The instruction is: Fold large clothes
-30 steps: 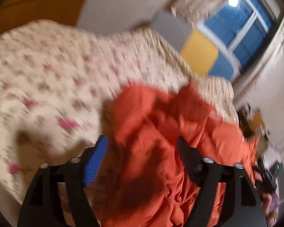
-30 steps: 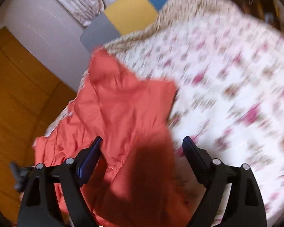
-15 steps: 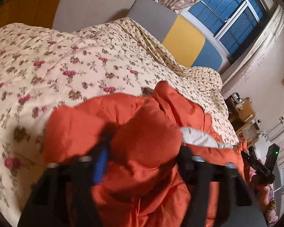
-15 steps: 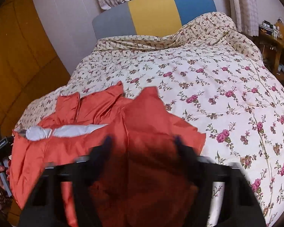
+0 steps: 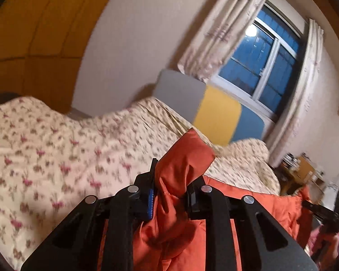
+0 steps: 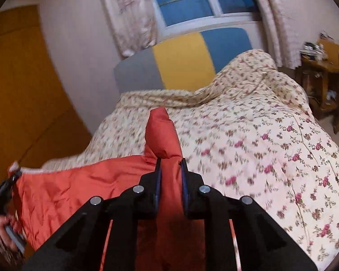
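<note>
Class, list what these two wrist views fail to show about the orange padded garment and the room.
- Orange padded garment: lower part hidden behind left gripper; garment type unclear.
- Right gripper, right view: covers cloth below.
- Floral quilt: pattern blurred.
- Wooden desk clutter: too small.

bed (image 6: pixel 271 149) w/ floral quilt, bunched at head end against grey/yellow/blue headboard (image 6: pixel 180 61); orange jacket (image 6: pixel 83 185) near foot-end edge, partly lifted

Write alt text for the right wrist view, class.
The right gripper pinches a fold of an orange padded jacket, lifted above a floral quilt on a bed. Behind stand a grey, yellow and blue headboard and a curtained window.
</note>
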